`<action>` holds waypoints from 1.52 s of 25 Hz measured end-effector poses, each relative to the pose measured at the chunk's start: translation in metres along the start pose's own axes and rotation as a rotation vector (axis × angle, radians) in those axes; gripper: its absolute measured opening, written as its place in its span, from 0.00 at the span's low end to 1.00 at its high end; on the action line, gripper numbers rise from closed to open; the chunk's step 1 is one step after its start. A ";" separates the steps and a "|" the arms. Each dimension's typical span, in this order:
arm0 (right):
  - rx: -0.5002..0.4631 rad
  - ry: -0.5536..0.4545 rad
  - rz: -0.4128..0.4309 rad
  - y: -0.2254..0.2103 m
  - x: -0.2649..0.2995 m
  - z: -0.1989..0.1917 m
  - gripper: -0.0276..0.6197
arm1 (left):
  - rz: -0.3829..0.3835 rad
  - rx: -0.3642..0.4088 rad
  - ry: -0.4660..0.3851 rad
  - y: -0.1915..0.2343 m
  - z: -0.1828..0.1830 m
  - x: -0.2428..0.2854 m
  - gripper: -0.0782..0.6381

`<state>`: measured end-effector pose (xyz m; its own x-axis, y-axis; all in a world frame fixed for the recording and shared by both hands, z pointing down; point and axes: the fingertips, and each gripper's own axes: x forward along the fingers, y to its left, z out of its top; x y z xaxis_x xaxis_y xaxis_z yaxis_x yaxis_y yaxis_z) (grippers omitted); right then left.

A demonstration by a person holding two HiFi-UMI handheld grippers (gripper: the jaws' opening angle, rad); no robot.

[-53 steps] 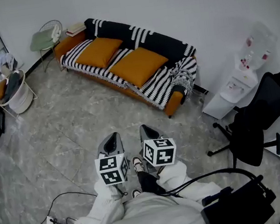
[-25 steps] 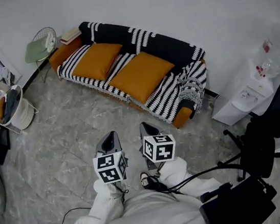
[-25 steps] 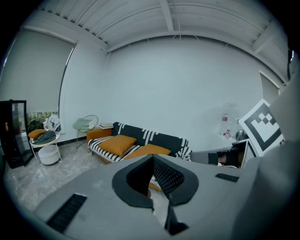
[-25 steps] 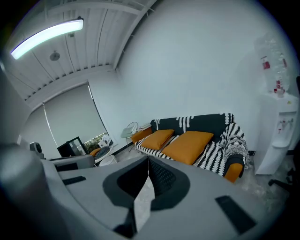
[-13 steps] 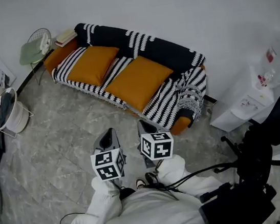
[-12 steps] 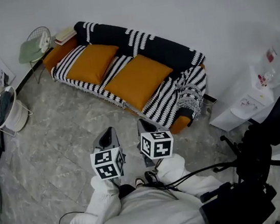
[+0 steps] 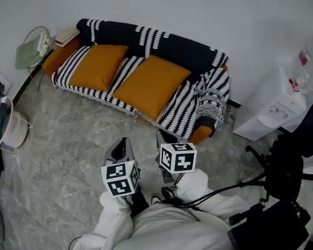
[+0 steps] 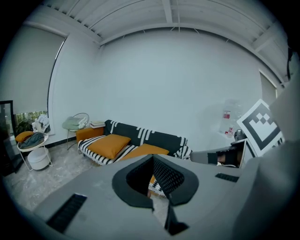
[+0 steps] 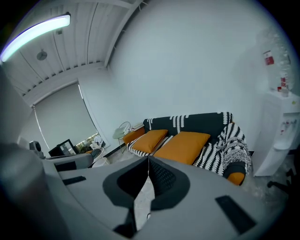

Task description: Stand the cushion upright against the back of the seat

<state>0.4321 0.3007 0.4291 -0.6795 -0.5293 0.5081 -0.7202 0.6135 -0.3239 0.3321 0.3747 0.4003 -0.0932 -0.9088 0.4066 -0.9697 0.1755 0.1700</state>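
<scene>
Standing with the left gripper (image 8: 153,157) and right gripper (image 9: 148,159) held side by side above the grey floor (image 7: 61,146). Jaws of both pressed together, pinching nothing, touching nothing. Well apart from the sofa (image 7: 184,54) ahead. On its seat, over a black-and-white striped throw (image 7: 185,103), two orange cushions (image 7: 150,81) lying flat next to each other, neither propped against the backrest.

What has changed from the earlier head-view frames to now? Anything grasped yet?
The person has stepped closer to the sofa, bringing the left gripper and right gripper forward side by side. Nothing was taken hold of or let go. Unchanged: both grippers shut and empty; the left cushion and right cushion lie flat on the seat.
</scene>
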 end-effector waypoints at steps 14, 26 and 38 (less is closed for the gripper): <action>0.014 -0.007 -0.080 0.003 0.086 0.038 0.14 | -0.076 0.035 -0.002 0.061 0.033 0.084 0.10; 0.043 -0.008 -0.125 0.031 0.182 0.090 0.14 | -0.093 0.021 0.017 0.153 0.084 0.155 0.10; 0.070 -0.004 -0.197 0.048 0.256 0.117 0.14 | -0.149 0.021 0.042 0.219 0.103 0.213 0.10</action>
<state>0.2074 0.1256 0.4500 -0.5248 -0.6378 0.5638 -0.8472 0.4557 -0.2730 0.0766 0.1807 0.4313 0.0609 -0.9074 0.4158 -0.9766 0.0318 0.2125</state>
